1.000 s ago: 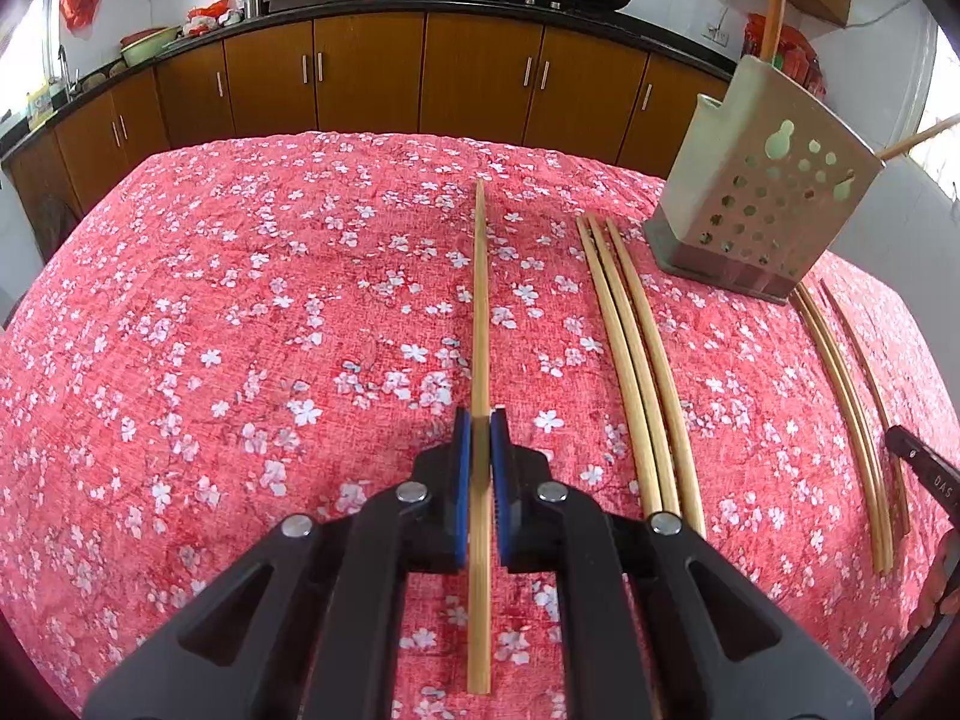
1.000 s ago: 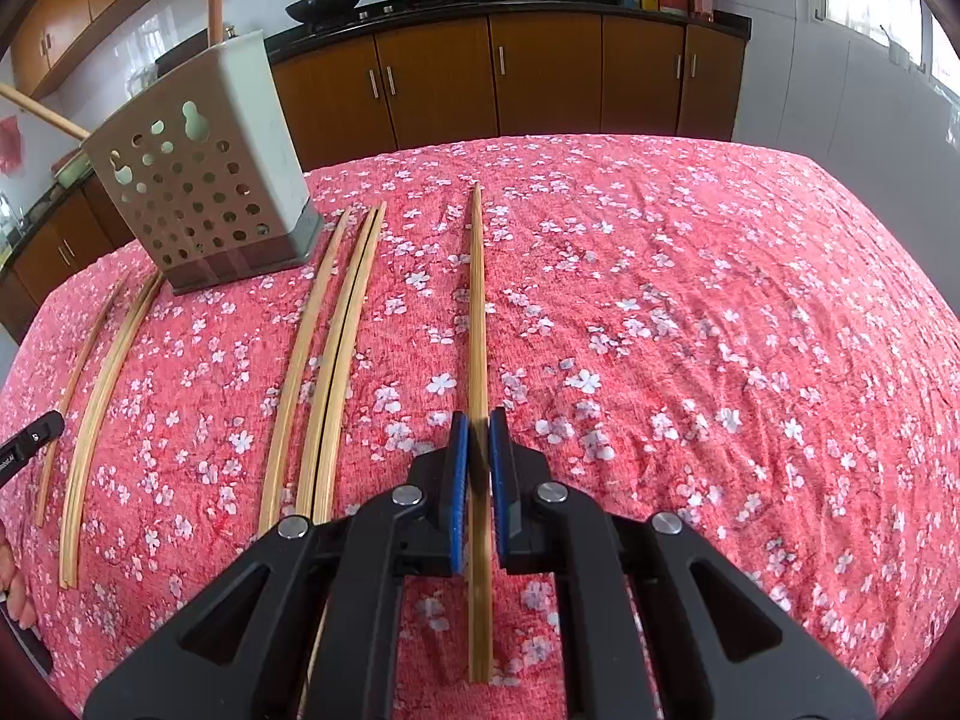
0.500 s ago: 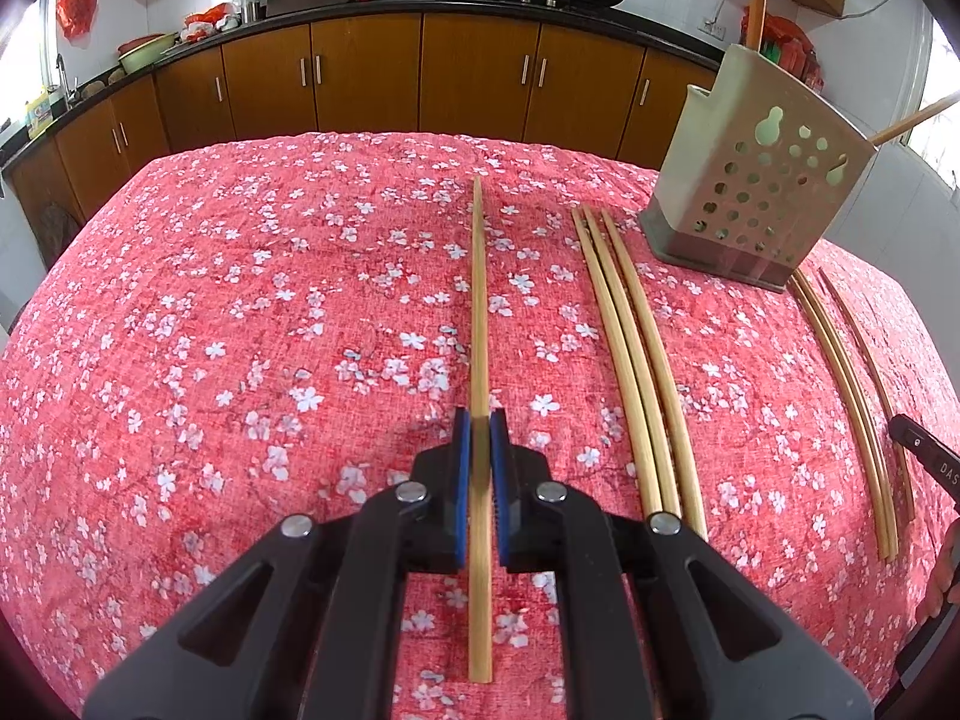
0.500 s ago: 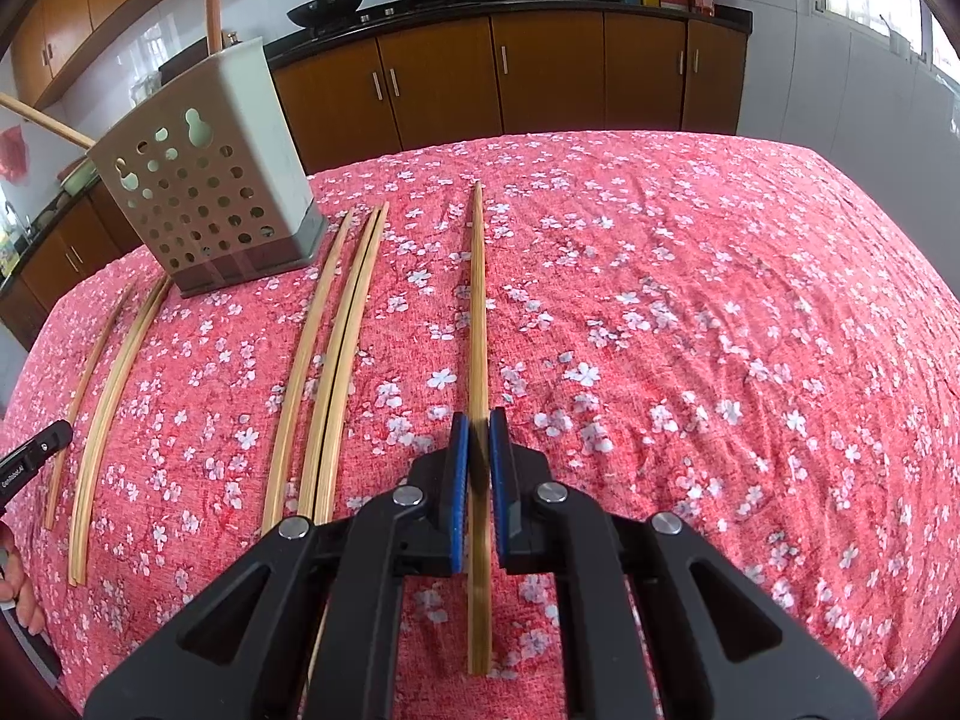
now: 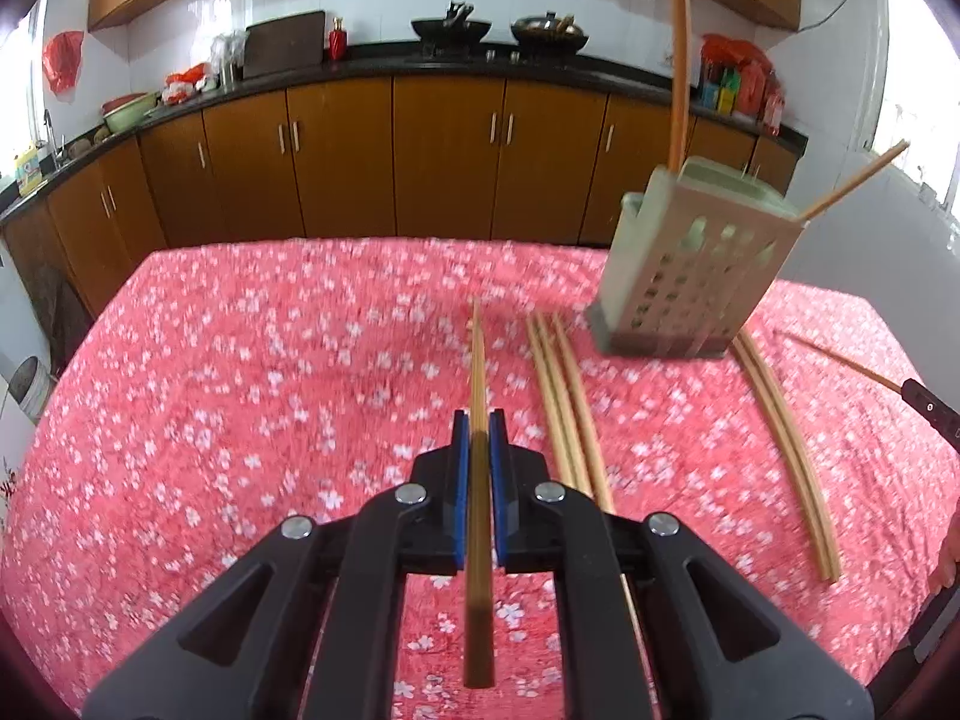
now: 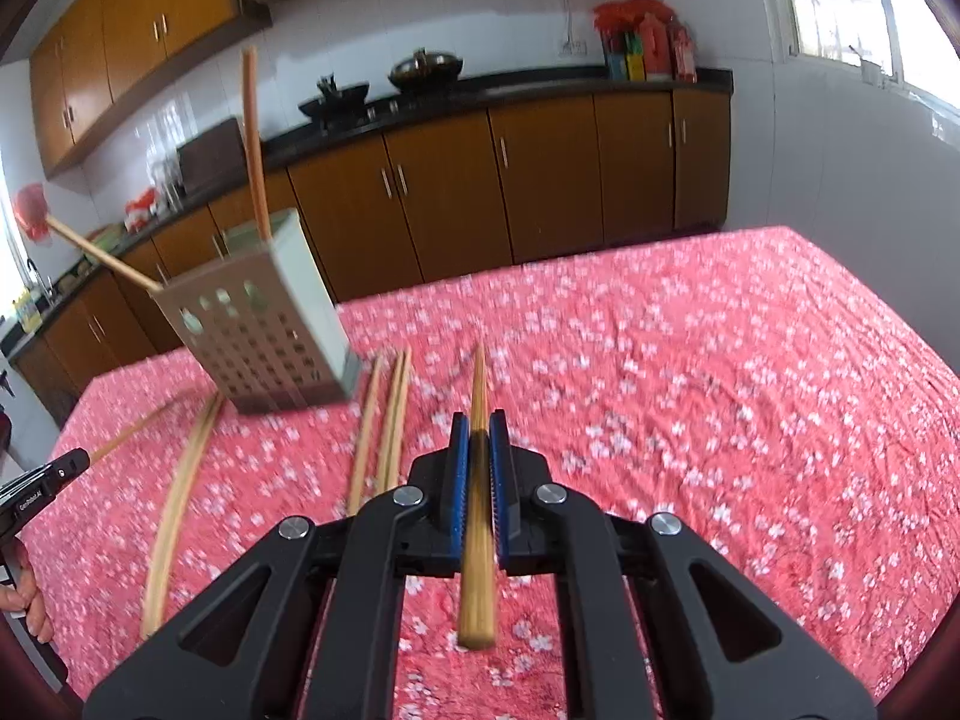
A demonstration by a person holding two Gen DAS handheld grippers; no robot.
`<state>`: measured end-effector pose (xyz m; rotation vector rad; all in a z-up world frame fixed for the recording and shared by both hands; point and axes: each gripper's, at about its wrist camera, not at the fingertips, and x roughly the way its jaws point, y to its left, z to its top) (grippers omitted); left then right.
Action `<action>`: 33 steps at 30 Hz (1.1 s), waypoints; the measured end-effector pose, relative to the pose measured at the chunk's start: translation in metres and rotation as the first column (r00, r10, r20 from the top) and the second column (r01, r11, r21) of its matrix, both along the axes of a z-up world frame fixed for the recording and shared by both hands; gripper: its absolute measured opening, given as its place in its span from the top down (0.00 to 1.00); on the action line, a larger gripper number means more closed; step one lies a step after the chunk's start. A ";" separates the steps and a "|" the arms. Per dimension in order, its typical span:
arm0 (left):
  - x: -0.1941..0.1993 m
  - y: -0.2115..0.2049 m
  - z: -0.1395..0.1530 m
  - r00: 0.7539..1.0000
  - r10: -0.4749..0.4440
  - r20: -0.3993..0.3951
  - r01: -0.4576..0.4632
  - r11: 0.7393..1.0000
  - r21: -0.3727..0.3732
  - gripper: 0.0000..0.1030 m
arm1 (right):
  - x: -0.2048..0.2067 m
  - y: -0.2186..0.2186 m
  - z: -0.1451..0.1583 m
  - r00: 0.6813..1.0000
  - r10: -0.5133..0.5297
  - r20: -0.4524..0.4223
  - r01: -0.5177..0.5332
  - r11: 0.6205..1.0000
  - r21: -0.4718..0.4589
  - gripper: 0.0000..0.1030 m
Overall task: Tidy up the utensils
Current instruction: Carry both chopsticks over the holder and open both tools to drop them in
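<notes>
My left gripper (image 5: 478, 423) is shut on a bamboo chopstick (image 5: 477, 360), lifted off the red floral tablecloth (image 5: 240, 420). My right gripper (image 6: 478, 423) is shut on another chopstick (image 6: 478, 384), also lifted. The grey perforated utensil holder (image 5: 690, 276) stands at the right in the left wrist view and at the left in the right wrist view (image 6: 264, 330). It holds two chopsticks (image 5: 680, 60) that stick out of its top. Three loose chopsticks (image 5: 564, 396) lie on the cloth beside the holder; more (image 5: 786, 444) lie on its other side.
Brown kitchen cabinets (image 5: 420, 162) and a black counter with woks (image 5: 456, 30) run behind the table. The other gripper's tip shows at the right edge of the left wrist view (image 5: 930, 414) and at the left edge of the right wrist view (image 6: 42, 480).
Both grippers have lifted their chopsticks off the cloth and tilted up. The view now takes in the cabinets and wall. The holder has not moved.
</notes>
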<state>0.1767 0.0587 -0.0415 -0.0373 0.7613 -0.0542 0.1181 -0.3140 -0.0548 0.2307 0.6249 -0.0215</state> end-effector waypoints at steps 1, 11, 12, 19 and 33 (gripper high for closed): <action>0.001 -0.001 0.003 1.000 -0.001 0.006 0.001 1.000 -0.002 0.93 | -0.001 -0.002 0.003 1.000 -0.001 0.010 0.001 1.000 0.000 0.92; -0.007 0.006 0.046 0.994 0.012 0.110 -0.005 0.998 -0.065 0.93 | -0.006 -0.006 0.025 0.996 -0.016 0.086 0.016 1.000 -0.002 0.92; -0.008 0.006 0.051 0.992 0.013 0.122 -0.005 0.998 -0.069 0.93 | -0.006 -0.006 0.030 0.995 -0.016 0.098 0.017 1.000 -0.001 0.92; -0.011 0.008 0.074 0.984 0.026 0.179 -0.012 0.997 -0.082 0.93 | -0.006 -0.003 0.046 0.989 -0.007 0.148 0.008 1.000 -0.007 0.92; -0.013 0.007 0.113 0.970 0.002 0.244 0.029 0.992 -0.121 0.93 | -0.014 0.008 0.096 0.965 0.071 0.252 -0.086 0.995 0.050 0.92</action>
